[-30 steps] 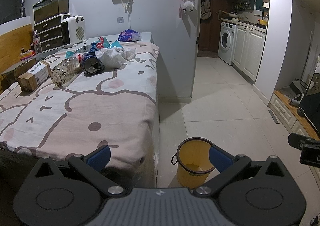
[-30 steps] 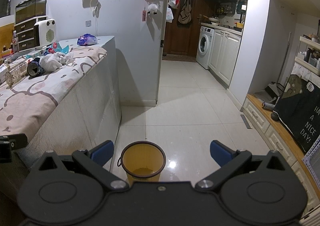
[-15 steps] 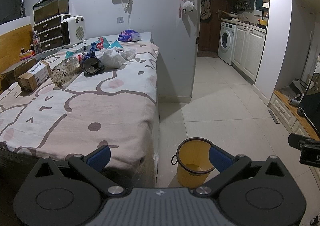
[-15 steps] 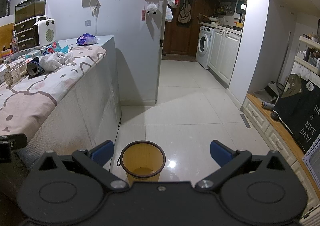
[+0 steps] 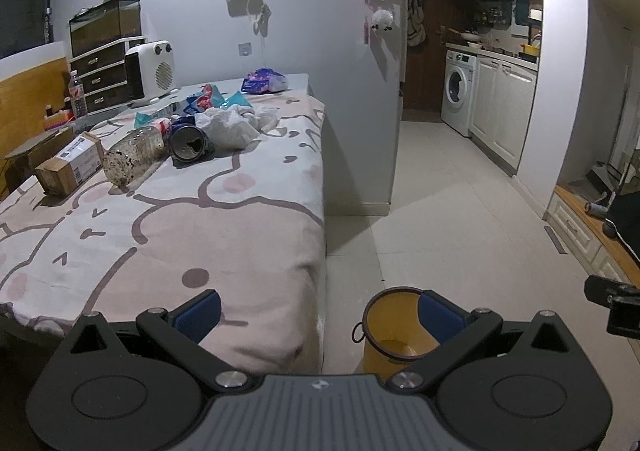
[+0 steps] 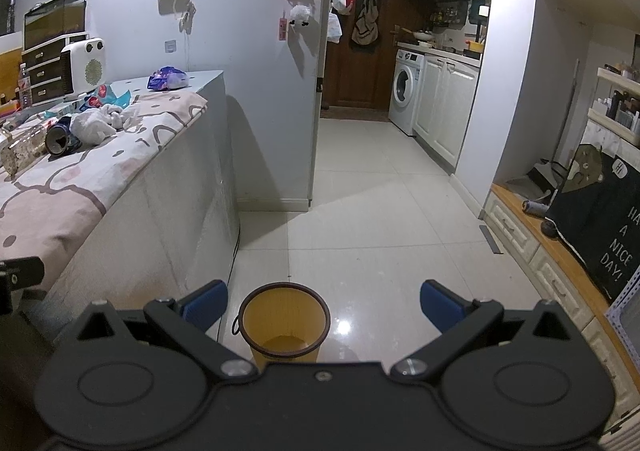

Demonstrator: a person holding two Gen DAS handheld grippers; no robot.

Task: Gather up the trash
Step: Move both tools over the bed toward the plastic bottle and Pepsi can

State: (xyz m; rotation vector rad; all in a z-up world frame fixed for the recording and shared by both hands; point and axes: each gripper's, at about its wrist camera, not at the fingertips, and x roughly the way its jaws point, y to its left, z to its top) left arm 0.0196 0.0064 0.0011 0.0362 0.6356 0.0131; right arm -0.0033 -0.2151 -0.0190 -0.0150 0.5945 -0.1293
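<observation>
Left gripper (image 5: 318,309): black plastic frame with blue pads, jaws wide apart, holding nothing; low centre of the left wrist view.
Right gripper (image 6: 324,301): same build, jaws wide apart and empty; low centre of the right wrist view.
Bin (image 6: 282,325): round yellow plastic bucket with a dark rim and a small ring on its side, standing on the glossy tiled floor (image 6: 360,203) just beside the table; between the right gripper's pads, lower right in the left wrist view.
Table (image 5: 180,219): covered with a soft pink cloth printed with brown cartoon outlines; left half of both views.
Trash on the table, upper left of the frame: a clear bottle (image 5: 134,155) lying on its side with dark specks inside, a dark can (image 5: 188,141) on its side with its open mouth showing, crumpled white paper (image 5: 232,125), blue and red wrappers (image 5: 208,101), a purple bag (image 5: 264,80).
Box (image 5: 68,167): brown cardboard with a white label, print too small to read.
Writing: a black cushion (image 6: 600,227) at right reads "A NICE DAY!".
</observation>
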